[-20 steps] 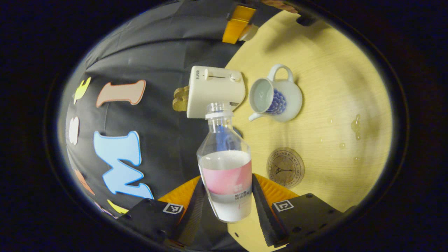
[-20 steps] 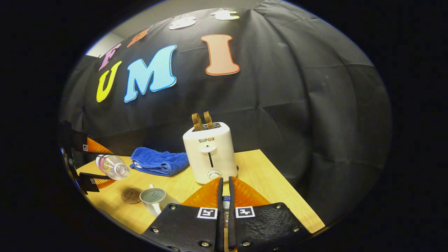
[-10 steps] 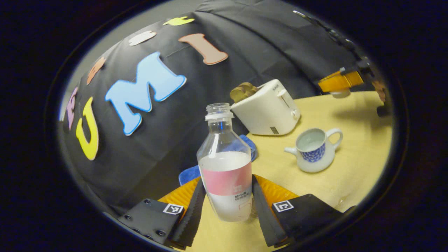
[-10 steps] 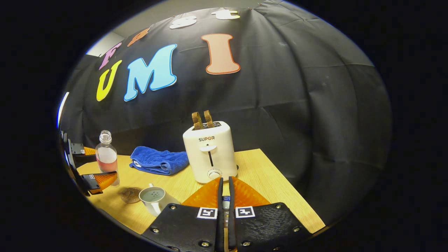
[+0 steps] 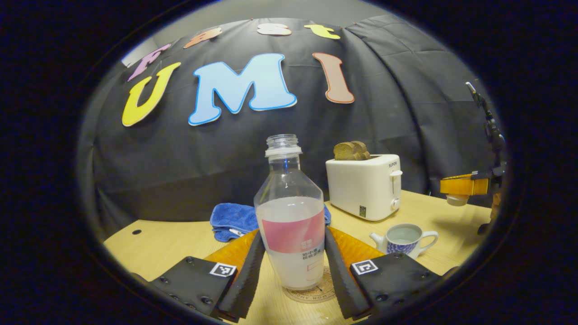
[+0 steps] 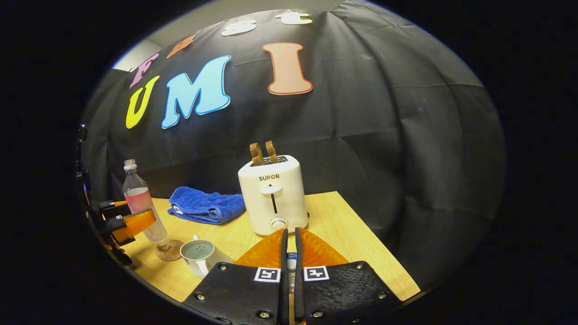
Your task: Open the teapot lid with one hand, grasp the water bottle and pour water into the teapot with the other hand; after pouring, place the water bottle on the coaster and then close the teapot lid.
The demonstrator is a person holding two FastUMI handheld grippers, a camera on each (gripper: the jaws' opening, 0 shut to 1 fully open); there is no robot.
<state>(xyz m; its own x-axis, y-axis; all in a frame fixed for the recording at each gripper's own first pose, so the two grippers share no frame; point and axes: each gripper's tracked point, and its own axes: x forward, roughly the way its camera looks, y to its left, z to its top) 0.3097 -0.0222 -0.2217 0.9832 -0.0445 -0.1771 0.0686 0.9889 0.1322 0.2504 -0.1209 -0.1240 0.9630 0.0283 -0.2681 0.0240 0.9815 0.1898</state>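
Note:
In the left gripper view my left gripper (image 5: 292, 232) is shut on a clear water bottle (image 5: 291, 212) with a pink label, no cap, and about half full. The bottle stands upright with its base on or just above the round coaster (image 5: 312, 293). A white and blue teapot (image 5: 403, 239) sits open to the right with water inside. Far right, the right gripper (image 5: 465, 186) holds the teapot lid (image 5: 457, 199) in the air. In the right gripper view my right gripper (image 6: 291, 232) is shut on the lid's knob (image 6: 291, 258). The teapot (image 6: 201, 255), bottle (image 6: 141, 203) and coaster (image 6: 169, 250) are at lower left.
A white toaster (image 5: 365, 186) with bread slices stands at the back of the wooden table (image 5: 167, 243), and it appears as the toaster (image 6: 273, 201) just beyond my right fingers. A blue towel (image 5: 232, 216) lies behind the bottle. The table's right edge (image 6: 375, 243) is close.
The left gripper swung the bottle from tipped over the teapot back to upright and lowered it onto the coaster. The right gripper stayed still, holding the lid.

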